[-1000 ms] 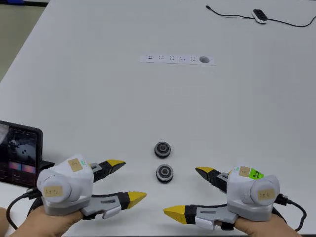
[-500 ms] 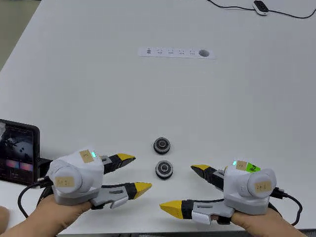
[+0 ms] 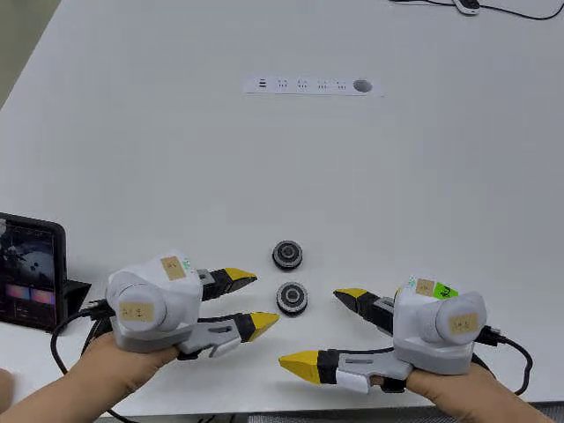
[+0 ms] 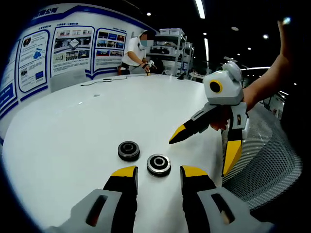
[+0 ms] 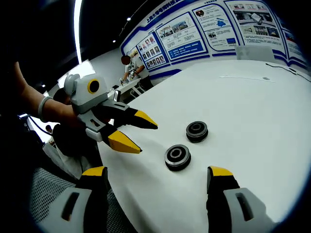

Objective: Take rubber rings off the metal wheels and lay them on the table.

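White table (image 3: 414, 185) holds two metal wheels (image 3: 293, 298); left gripper (image 3: 264, 299) and right gripper (image 3: 309, 326) hover open, touching nothing.

Open table (image 3: 176, 159) rings the two wheels (image 3: 292, 298); a tablet (image 3: 31, 269) stands well left.

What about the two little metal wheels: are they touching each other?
Apart. The head view shows a strip of bare table between the nearer wheel and the farther wheel.
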The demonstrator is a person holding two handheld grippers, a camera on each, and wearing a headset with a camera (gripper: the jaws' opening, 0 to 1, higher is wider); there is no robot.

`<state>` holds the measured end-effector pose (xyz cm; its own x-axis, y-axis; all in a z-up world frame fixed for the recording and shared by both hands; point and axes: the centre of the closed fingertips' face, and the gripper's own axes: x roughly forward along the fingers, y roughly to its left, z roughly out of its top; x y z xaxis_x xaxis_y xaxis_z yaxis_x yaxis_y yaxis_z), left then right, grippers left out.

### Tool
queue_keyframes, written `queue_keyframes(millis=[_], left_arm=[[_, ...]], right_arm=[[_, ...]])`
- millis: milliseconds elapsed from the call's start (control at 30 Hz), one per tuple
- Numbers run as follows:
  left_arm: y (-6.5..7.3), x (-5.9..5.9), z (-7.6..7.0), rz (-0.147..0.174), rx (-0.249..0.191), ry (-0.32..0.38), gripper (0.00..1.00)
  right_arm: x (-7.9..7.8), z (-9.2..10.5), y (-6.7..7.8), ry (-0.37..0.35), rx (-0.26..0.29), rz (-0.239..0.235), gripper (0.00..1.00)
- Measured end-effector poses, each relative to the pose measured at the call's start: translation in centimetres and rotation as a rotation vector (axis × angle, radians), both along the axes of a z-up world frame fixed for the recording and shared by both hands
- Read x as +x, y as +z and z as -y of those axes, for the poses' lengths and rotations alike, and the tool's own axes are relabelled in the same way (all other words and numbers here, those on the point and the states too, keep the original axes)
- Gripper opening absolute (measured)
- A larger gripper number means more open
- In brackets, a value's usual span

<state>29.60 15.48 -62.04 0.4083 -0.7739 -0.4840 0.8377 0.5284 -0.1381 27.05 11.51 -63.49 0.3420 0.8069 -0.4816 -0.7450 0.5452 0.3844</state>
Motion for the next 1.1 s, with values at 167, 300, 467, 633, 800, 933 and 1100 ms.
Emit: queue_keyframes(millis=[167, 300, 467, 633, 800, 933, 1100], left_arm=[[-0.1, 0.3, 0.6, 0.001, 0.008, -0.013, 0.34], [-0.4, 0.4, 1.2, 0.005, 0.026, -0.032, 0.31], [-0.8, 0.7, 1.6, 0.004, 0.047, -0.043, 0.28], [-1.1, 0.8, 1.8, 0.011, 0.075, -0.055, 0.22], [-1.5, 0.8, 2.2, 0.023, 0.105, -0.081, 0.22], [-1.9, 0.9, 2.5, 0.028, 0.132, -0.097, 0.19], [-2.0, 1.1, 2.8, 0.031, 0.140, -0.101, 0.18]], right_arm=[[0.1, 0.0, -0.1, -0.001, 0.005, -0.005, 0.85], [0.1, -0.2, -0.1, -0.003, 0.013, -0.011, 0.84], [0.2, -0.2, -0.1, -0.004, 0.016, -0.013, 0.84], [0.3, -0.3, -0.1, -0.002, 0.019, -0.014, 0.84], [0.4, -0.4, -0.1, -0.005, 0.026, -0.015, 0.84], [0.4, -0.4, -0.2, -0.006, 0.029, -0.019, 0.84], [0.4, -0.4, -0.3, -0.008, 0.030, -0.021, 0.84]])
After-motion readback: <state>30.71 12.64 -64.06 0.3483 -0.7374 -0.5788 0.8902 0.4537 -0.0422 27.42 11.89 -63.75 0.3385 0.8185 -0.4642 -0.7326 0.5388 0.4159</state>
